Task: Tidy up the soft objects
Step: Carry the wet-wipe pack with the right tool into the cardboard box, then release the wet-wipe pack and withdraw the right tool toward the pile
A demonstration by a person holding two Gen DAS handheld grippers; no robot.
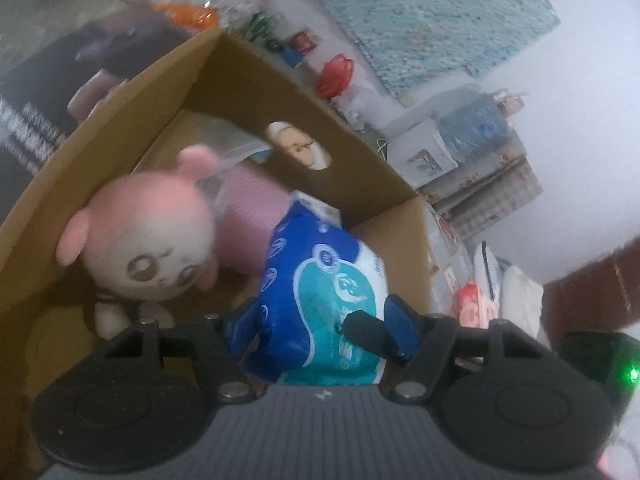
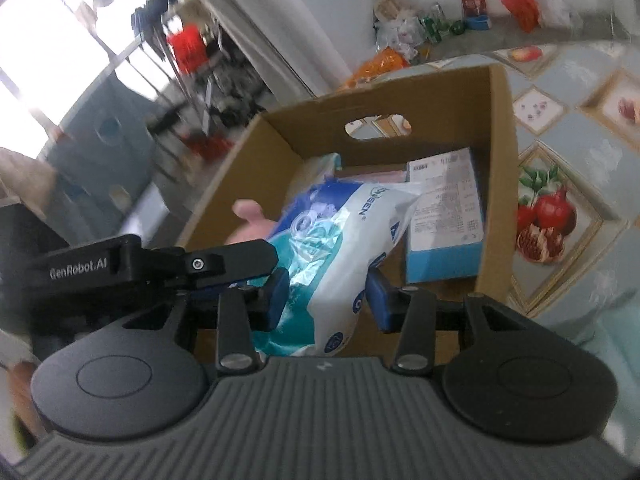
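Observation:
A soft blue, white and teal plastic pack (image 1: 320,272) hangs over an open cardboard box (image 1: 304,92). My left gripper (image 1: 320,324) is shut on its lower end, blue pads pressing both sides. My right gripper (image 2: 328,296) is shut on the same pack (image 2: 344,232) from another side. In the right wrist view a black finger (image 2: 240,256) of the left gripper reaches in from the left onto the pack. In the box (image 2: 500,160) lie a pink-and-cream plush bear (image 1: 152,240), a pink cushion (image 1: 248,216) and a blue-and-white carton (image 2: 444,216).
The box stands on a floor mat with fruit pictures (image 2: 548,216). Behind it along the wall lie a red bag (image 1: 336,76), an orange bag (image 2: 380,64), bottles and small packets. Stacked boxes and papers (image 1: 480,184) crowd the right side in the left wrist view.

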